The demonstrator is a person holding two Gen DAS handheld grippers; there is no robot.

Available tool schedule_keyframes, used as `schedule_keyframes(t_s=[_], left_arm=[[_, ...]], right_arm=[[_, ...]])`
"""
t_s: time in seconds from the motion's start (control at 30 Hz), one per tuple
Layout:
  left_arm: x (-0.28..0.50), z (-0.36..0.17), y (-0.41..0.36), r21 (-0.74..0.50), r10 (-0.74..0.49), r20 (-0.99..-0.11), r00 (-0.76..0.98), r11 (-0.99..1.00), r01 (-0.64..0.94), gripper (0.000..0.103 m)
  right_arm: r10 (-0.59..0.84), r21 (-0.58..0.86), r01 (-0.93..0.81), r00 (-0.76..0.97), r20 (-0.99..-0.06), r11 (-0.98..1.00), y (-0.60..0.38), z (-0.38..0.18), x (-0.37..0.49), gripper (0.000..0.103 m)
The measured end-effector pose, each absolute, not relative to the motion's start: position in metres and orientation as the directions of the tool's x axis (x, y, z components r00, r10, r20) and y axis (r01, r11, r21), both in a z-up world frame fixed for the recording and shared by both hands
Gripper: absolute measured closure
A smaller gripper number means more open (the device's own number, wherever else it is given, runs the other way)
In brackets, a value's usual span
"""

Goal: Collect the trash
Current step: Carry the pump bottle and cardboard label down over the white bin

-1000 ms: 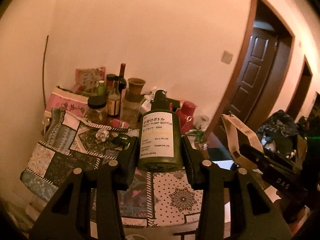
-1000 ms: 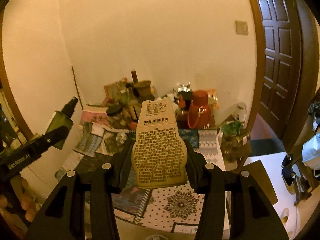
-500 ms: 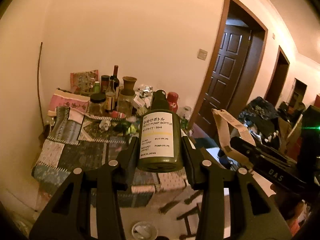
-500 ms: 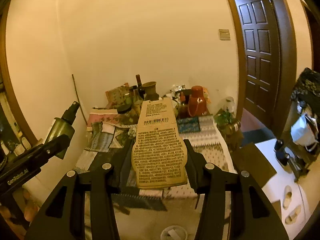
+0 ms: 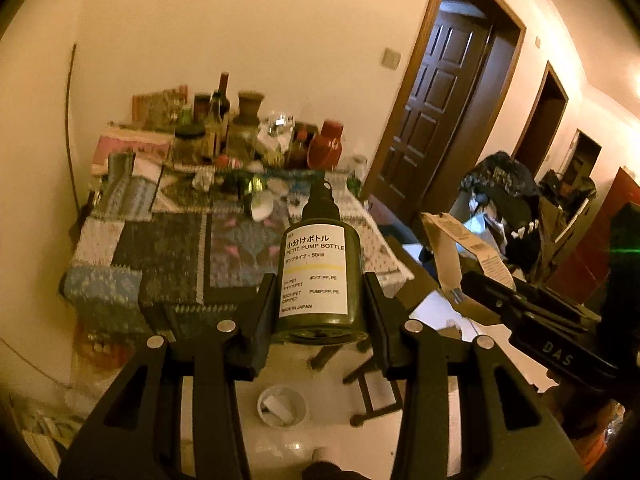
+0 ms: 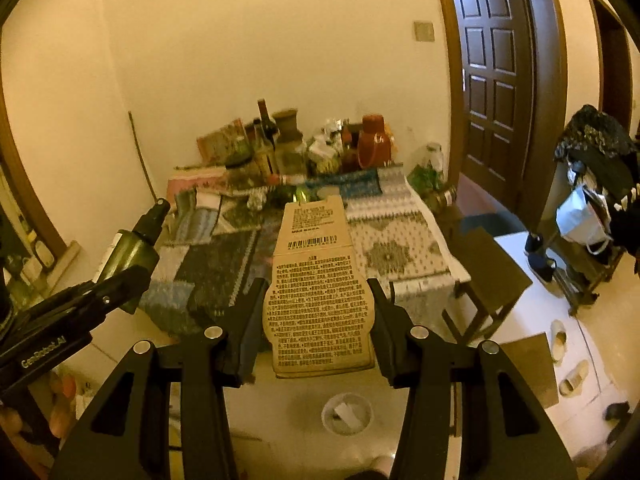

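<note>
Left gripper (image 5: 318, 300) clamps the pump bottle (image 5: 316, 276) by its body, long axis along the fingers, cap pointing toward the table (image 5: 168, 248). Right gripper (image 6: 318, 312) grips the cardboard tag (image 6: 316, 292), barcode end toward the table. Both hang above the small white bin (image 6: 347, 414).

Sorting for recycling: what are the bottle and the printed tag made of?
Bottle: looks like dark green plastic, smooth and slightly glossy; its white label lists PET, PP and PE. Tag: brown kraft-style card or paper, matte, flat with die-cut edges and black print and a barcode; thickness unclear.
</note>
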State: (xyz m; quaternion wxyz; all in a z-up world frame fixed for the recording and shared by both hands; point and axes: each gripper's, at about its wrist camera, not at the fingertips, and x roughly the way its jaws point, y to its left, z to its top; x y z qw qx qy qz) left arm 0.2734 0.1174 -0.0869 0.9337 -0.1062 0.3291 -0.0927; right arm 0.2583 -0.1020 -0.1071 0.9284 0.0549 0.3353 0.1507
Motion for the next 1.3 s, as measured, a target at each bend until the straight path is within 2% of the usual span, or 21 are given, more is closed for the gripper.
schedule_keyframes(t_s=[0.2,0.5,0.83,1.07,1.3], left_arm=[[0.282,-0.128,0.106,-0.261,-0.227,-0.677,0.701,0.963,0.059,0.062],[0.310,-0.234,0.090,-0.266,-0.200,-0.795,0.573,0.963,-0.033,0.062],[0.333,-0.396,0.090,-0.271,-0.197,-0.884,0.424,0.955,-0.122,0.062],[0.342,-0.511,0.098,-0.277,-0.206,-0.919,0.336,0.944,-0.178,0.062],[0.346,-0.602,0.096,-0.290,-0.231,-0.930,0.287,0.939,-0.186,0.062]], right_arm=[[0.341,0.215,-0.268,0.651,-0.678,0.939,-0.108,-0.148,0.262,0.059],[0.345,0.210,-0.301,0.521,-0.781,0.930,-0.112,-0.240,0.285,0.059],[0.334,0.207,-0.349,0.356,-0.873,0.914,-0.093,-0.377,0.313,0.058],[0.311,0.208,-0.358,0.260,-0.914,0.910,-0.084,-0.480,0.326,0.058],[0.310,0.232,-0.340,0.195,-0.931,0.911,-0.081,-0.571,0.339,0.058]])
